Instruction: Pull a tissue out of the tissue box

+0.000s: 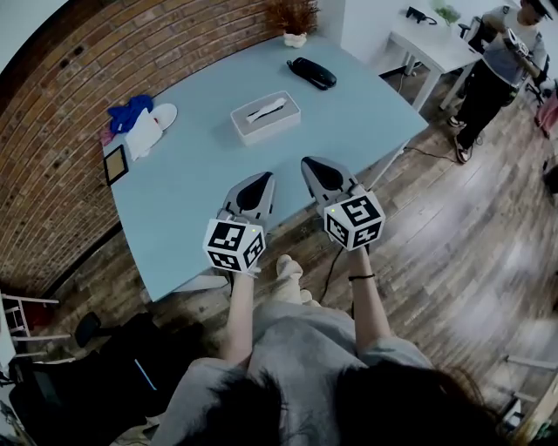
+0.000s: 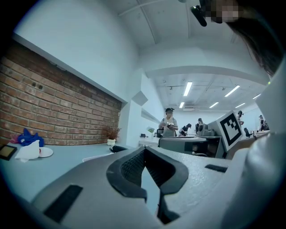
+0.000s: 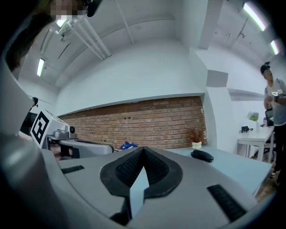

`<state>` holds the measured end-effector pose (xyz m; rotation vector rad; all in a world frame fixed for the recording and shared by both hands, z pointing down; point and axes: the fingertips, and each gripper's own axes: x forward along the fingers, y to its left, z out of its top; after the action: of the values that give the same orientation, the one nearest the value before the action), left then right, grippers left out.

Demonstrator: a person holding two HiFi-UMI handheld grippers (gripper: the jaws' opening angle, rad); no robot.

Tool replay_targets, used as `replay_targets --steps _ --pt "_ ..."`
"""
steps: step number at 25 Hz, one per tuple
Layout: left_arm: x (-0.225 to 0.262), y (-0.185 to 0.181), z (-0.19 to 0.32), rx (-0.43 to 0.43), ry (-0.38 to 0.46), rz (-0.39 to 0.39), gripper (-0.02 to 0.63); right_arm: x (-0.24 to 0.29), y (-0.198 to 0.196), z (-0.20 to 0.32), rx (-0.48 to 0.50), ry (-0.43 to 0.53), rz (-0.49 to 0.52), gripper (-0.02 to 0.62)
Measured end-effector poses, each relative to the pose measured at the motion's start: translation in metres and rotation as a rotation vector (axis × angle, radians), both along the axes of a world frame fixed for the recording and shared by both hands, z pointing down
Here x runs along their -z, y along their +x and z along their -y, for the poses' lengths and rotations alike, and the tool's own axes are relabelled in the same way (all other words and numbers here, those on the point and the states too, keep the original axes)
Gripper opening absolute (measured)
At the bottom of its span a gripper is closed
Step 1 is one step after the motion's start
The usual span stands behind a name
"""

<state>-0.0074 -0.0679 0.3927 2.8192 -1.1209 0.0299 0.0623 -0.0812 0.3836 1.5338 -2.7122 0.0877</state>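
Observation:
A white tissue box point(image 1: 265, 117) lies near the middle of the pale blue table point(image 1: 183, 187), with a tissue point(image 1: 267, 109) poking from its top slot. Both grippers hover over the table's near edge, side by side, well short of the box. My left gripper point(image 1: 260, 180) is shut with nothing in it; its tips meet in the left gripper view point(image 2: 144, 150). My right gripper point(image 1: 311, 163) is also shut and holds nothing, tips together in the right gripper view point(image 3: 143, 149). In both gripper views the jaws point level across the table and hide the box.
A black case point(image 1: 311, 72) and a small potted plant point(image 1: 295, 19) stand at the table's far end. A blue cloth with white items point(image 1: 139, 118) and a small frame point(image 1: 115, 164) lie by the brick wall. A person point(image 1: 501, 61) stands beside a white desk point(image 1: 436, 39).

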Motion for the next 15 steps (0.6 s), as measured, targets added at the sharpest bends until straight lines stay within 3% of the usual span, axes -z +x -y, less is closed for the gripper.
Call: replay_targets --steps 15 --pt "-0.024 0.001 0.074 0.045 -0.06 0.0 0.003 -0.025 -0.005 0.088 0.066 -0.074 -0.024 -0.002"
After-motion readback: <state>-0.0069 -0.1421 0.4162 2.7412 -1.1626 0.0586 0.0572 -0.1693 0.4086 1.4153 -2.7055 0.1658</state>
